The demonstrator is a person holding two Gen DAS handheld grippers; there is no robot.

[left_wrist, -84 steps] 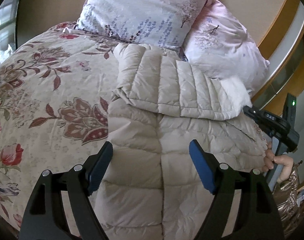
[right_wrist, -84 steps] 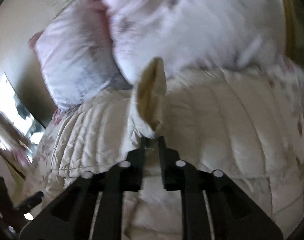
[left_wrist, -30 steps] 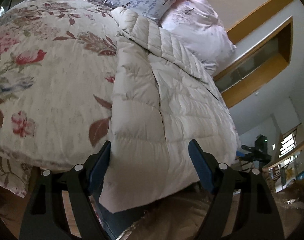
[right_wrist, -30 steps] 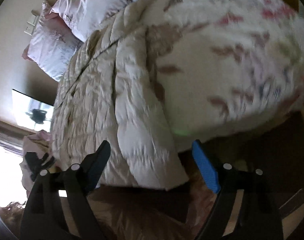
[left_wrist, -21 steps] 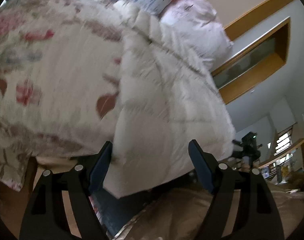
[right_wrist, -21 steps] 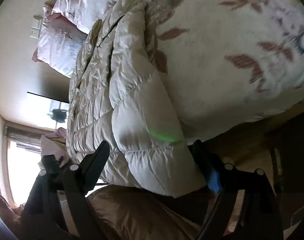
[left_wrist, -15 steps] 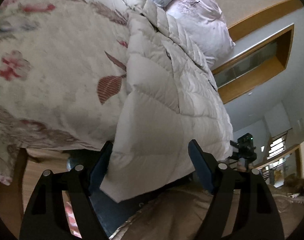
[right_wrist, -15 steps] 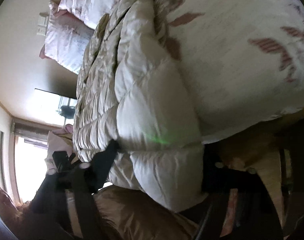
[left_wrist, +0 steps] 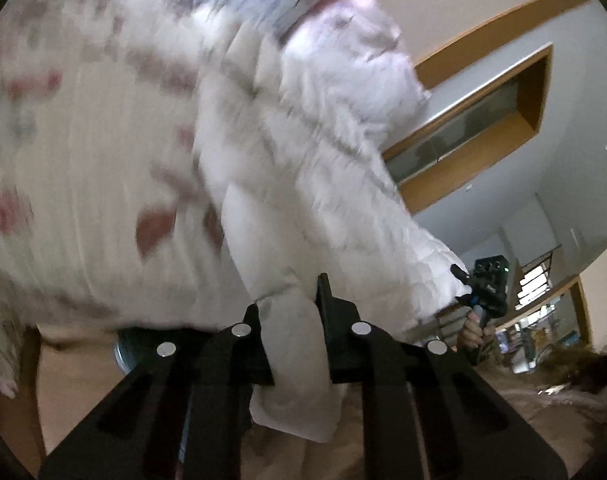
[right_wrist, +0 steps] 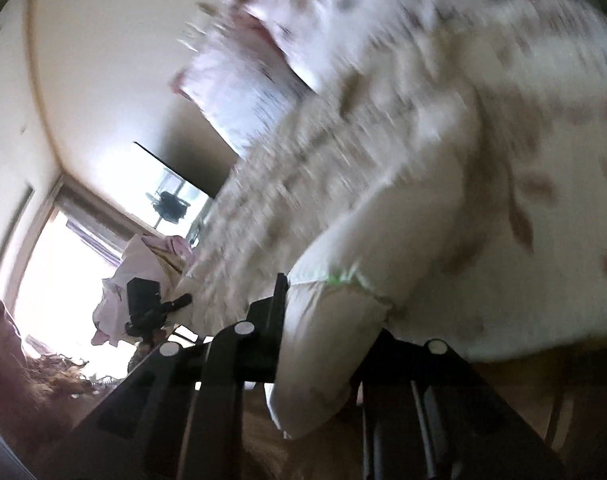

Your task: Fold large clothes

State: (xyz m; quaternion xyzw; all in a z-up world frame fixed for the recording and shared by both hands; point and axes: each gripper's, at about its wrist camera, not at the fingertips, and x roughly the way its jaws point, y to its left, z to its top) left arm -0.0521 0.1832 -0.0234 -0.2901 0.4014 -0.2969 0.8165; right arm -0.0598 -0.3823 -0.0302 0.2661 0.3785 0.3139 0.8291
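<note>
1. The left tool (left_wrist: pixel 291 344) is pinching a bottom corner of the puffy cream coat (left_wrist: pixel 303 184), with the padded cloth bunching thickly between its two sides.
2. The right tool (right_wrist: pixel 323 328) is pinching the opposite bottom corner of the same coat, and the hem is bulging out past its sides.
3. The coat is lying lengthwise on the bed, on top of the flowered quilt (left_wrist: pixel 75 160), with its lower end hanging at the bed's edge where both tools are gripping it. Its far end is reaching toward the pillows (left_wrist: pixel 343 52).
4. Both views are blurring heavily, so how the upper part of the coat is lying cannot be told.
5. Judging from the double grip on the hem, the bottom-to-top fold is only starting; the hem is not yet carried over the body of the coat.
6. What looks left: bringing the hem up toward the pillows, laying it flat, and any further halving and smoothing.
</note>
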